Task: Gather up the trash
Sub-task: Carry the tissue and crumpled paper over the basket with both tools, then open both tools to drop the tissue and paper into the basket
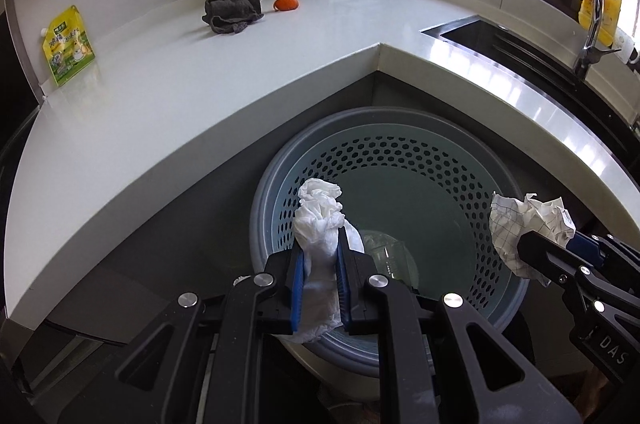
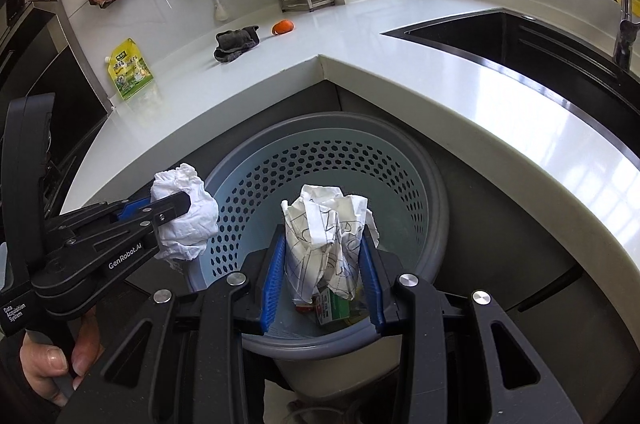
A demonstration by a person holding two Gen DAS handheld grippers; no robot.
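Grippers first: the left gripper (image 1: 320, 256) is clamped almost fully shut on a crumpled white tissue (image 1: 318, 220), and the right gripper (image 2: 325, 256) is partly closed around a ball of squared paper (image 2: 326, 232). Both wads hang over the mouth of the grey bin (image 1: 460, 159), which sits on the floor in the corner under the counter (image 1: 200, 71). Best to open the jaws only once each wad is well inside the rim, so neither catches the edge. Farther off, a dark rag (image 1: 234, 13) and an orange scrap (image 1: 287, 3) lie on the counter.
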